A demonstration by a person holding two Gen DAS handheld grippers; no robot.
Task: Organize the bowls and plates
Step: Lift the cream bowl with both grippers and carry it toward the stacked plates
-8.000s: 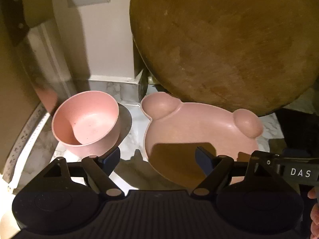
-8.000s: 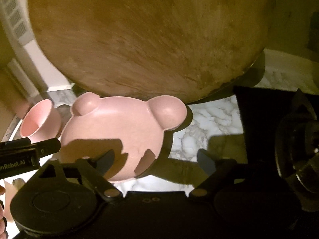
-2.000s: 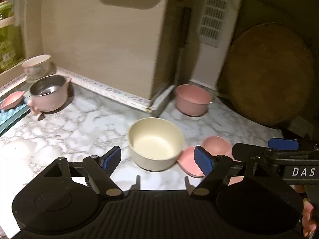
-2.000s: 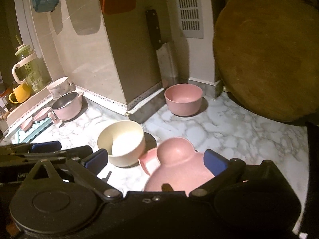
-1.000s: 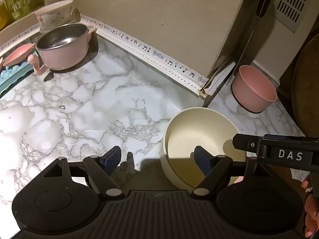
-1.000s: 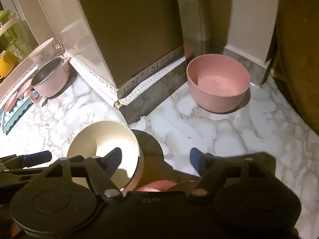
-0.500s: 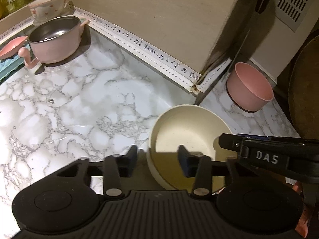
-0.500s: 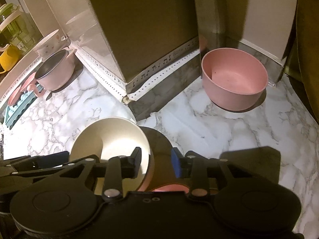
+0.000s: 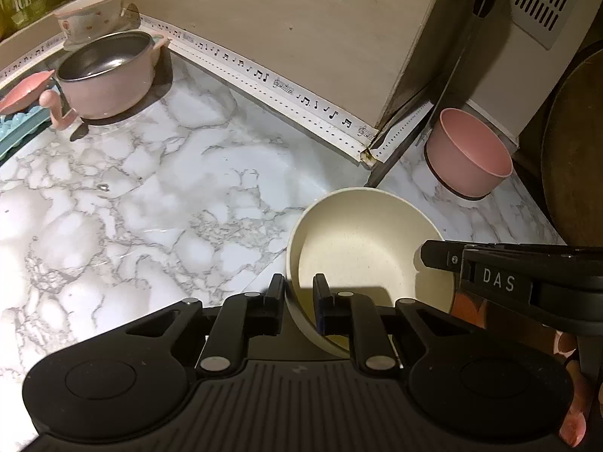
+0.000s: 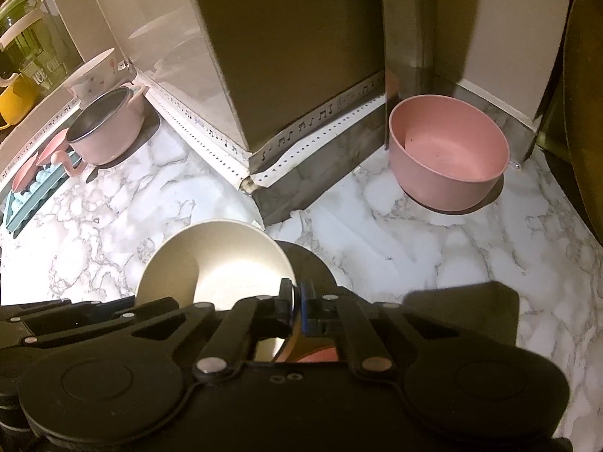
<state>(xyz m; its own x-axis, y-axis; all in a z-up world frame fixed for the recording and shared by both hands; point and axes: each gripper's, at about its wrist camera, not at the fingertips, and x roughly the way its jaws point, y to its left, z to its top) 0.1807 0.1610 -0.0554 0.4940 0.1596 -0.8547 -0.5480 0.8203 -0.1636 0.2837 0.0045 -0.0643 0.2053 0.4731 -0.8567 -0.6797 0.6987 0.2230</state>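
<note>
Bowls are the business here: a cream bowl point(image 9: 361, 256) sits on the marble counter point(image 9: 150, 196) near the front, well apart from the pink bowl point(image 9: 469, 158) parked in the back corner beside the round wooden board point(image 9: 576, 143), probably where the stack is meant to form. Both grippers have the cream bowl by its rim, a two-point hold that should keep it level on a lift. The left gripper point(image 9: 298, 293) reaches in low from the near side, its jaws narrowed onto the near-left wall, one finger outside and one inside. The right gripper point(image 10: 297, 303) comes from the opposite side, jaws almost together on the right rim. A pink plate edge point(image 10: 316, 356) peeks beneath it.
</note>
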